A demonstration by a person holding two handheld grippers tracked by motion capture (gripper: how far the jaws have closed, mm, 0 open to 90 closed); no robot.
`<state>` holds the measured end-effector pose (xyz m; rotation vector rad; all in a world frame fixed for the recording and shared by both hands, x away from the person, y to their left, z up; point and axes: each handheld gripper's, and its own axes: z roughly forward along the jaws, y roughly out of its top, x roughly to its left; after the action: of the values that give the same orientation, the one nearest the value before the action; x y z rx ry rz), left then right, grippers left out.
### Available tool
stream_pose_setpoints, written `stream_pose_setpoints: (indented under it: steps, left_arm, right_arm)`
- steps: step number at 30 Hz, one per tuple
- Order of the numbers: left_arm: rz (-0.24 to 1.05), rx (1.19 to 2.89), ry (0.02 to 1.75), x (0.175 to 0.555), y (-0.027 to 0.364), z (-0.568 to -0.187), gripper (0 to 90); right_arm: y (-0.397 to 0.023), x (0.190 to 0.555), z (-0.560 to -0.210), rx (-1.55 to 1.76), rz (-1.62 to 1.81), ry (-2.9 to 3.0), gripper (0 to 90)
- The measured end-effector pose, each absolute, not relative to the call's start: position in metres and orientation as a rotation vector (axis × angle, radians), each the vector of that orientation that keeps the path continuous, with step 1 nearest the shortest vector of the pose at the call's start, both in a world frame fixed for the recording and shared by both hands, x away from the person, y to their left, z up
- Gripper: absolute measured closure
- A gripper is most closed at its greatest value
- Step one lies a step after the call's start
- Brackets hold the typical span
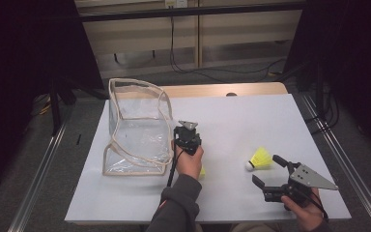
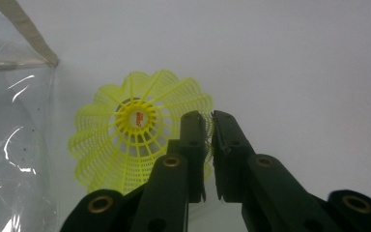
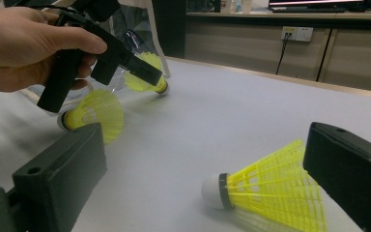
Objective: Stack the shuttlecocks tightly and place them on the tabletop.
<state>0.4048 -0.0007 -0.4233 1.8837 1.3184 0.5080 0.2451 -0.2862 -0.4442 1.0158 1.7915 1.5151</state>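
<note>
Left gripper [image 2: 208,121] clamped on skirt rim of yellow shuttlecock [image 2: 135,140] beside clear bag [image 1: 135,128]; right gripper [image 1: 266,170] jaws apart, flanking second shuttlecock [image 1: 260,159]

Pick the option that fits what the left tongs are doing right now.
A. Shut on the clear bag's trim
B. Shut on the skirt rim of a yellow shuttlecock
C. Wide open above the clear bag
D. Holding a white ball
B: in the left gripper view the left tongs stand nearly closed, pinching the mesh skirt edge of the yellow shuttlecock, with the clear bag off to one side.
</note>
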Motion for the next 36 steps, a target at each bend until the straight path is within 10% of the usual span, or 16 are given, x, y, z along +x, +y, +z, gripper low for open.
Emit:
stream_pose_setpoints:
  steps: [36]
  left_arm:
    - [0.542,1.838,1.237,0.405,-0.006,-0.406,89.0]
  right_arm:
    - [-0.286,0.245,-0.444,1.010,1.513,1.797,0.8]
